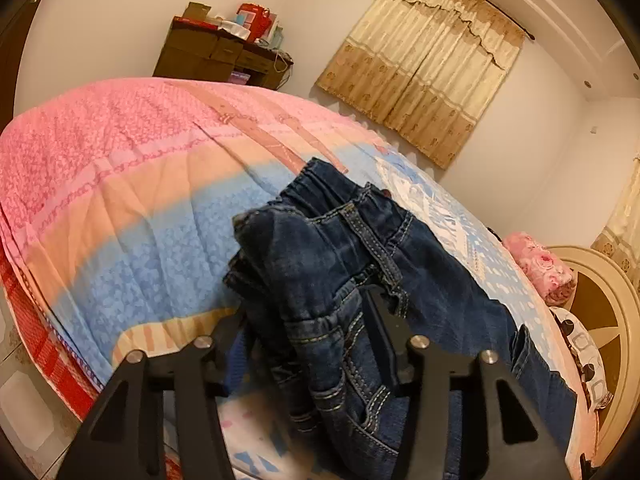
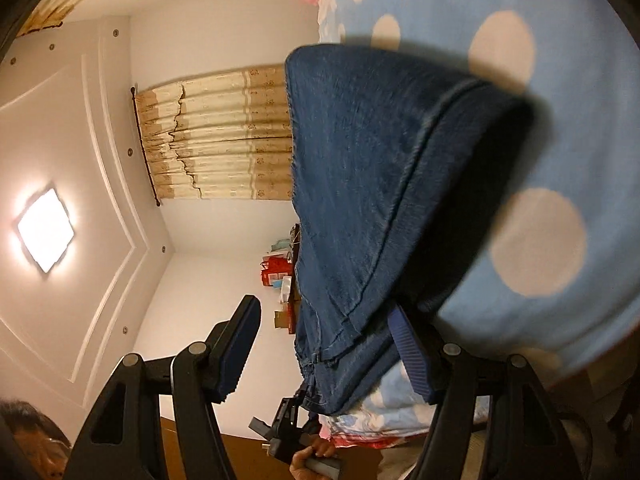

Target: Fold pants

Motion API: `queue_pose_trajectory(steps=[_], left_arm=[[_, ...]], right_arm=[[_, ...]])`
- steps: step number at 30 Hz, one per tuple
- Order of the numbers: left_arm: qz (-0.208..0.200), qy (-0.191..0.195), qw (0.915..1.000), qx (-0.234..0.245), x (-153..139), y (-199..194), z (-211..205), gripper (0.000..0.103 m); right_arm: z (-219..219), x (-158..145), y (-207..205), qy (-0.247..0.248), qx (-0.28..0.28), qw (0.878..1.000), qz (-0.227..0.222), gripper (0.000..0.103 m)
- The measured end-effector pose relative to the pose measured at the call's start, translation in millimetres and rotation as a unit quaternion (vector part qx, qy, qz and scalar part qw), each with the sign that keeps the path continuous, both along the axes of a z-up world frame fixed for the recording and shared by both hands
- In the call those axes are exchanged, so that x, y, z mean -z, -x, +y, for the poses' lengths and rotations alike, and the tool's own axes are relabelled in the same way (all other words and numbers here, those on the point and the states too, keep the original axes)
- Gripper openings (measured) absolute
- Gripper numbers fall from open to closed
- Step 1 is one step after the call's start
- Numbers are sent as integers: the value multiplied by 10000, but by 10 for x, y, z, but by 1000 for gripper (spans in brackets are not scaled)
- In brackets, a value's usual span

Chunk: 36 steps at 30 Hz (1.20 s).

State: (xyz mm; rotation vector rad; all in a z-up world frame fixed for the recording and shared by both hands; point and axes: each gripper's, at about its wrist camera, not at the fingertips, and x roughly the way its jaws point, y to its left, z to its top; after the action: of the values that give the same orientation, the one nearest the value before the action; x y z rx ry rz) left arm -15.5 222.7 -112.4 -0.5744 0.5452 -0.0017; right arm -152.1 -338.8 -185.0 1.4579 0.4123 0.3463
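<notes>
Dark blue jeans [image 1: 328, 264] lie bunched on the bed, the waistband end nearest in the left wrist view. My left gripper [image 1: 312, 316] has the waistband fabric between its fingers, which look closed on it. In the right wrist view the camera is rolled sideways. The pant leg [image 2: 360, 184] lies over the dotted blue sheet [image 2: 560, 100]. My right gripper [image 2: 332, 340] is open, its right finger [image 2: 408, 344] under the leg's edge, its left finger [image 2: 236, 344] free in the air.
The bed has a pink, peach and blue quilt [image 1: 120, 168]. A pink pillow [image 1: 540, 268] and a cream headboard [image 1: 604, 320] are at the right. A brown cabinet [image 1: 216, 52] with boxes stands by the far wall, next to curtains [image 1: 424, 60].
</notes>
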Motion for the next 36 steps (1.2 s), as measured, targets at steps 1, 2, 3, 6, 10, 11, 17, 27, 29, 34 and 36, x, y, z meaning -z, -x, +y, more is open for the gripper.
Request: queue_pose_trajectory(steps=[1, 2, 3, 6, 10, 11, 17, 27, 29, 34, 36], left_arm=[[22, -8, 10000, -10, 8, -7, -2, 54], [33, -20, 10000, -14, 12, -7, -6, 54], [44, -43, 10000, -16, 18, -10, -10, 54], [61, -43, 10000, -9, 35, -17, 1, 54], [155, -40, 9999, -32, 85, -43, -5, 54], [168, -31, 9998, -36, 97, -46, -4, 54], [184, -93, 9998, -44, 104, -50, -15, 54], [124, 52, 9999, 11, 125, -71, -7, 57], [61, 298, 9995, 32, 144, -69, 41, 57], [-265, 373, 9981, 412, 102, -36, 85, 31], [-366, 316, 9973, 555, 68, -48, 84, 29]], right_arm=[[9, -4, 0, 42, 13, 10000, 9, 67], [-11, -25, -33, 115, 97, 9999, 64, 67], [-41, -38, -47, 141, 228, 9996, 118, 67], [-254, -149, 86, 426, 941, 9946, 119, 51], [-472, -257, 80, 1000, 1105, 9888, 102, 8], [-491, -248, 63, 1017, 1056, 9891, 154, 6], [-586, -338, 157, 1817, 1593, 9702, 189, 5], [-807, -137, 387, 1035, 1441, 9823, 607, 12], [-693, -321, 571, 1733, 1460, 9716, 678, 12], [-360, -547, 513, 2635, 1106, 9568, 542, 12], [-255, -558, 400, 2717, 878, 9571, 492, 12]])
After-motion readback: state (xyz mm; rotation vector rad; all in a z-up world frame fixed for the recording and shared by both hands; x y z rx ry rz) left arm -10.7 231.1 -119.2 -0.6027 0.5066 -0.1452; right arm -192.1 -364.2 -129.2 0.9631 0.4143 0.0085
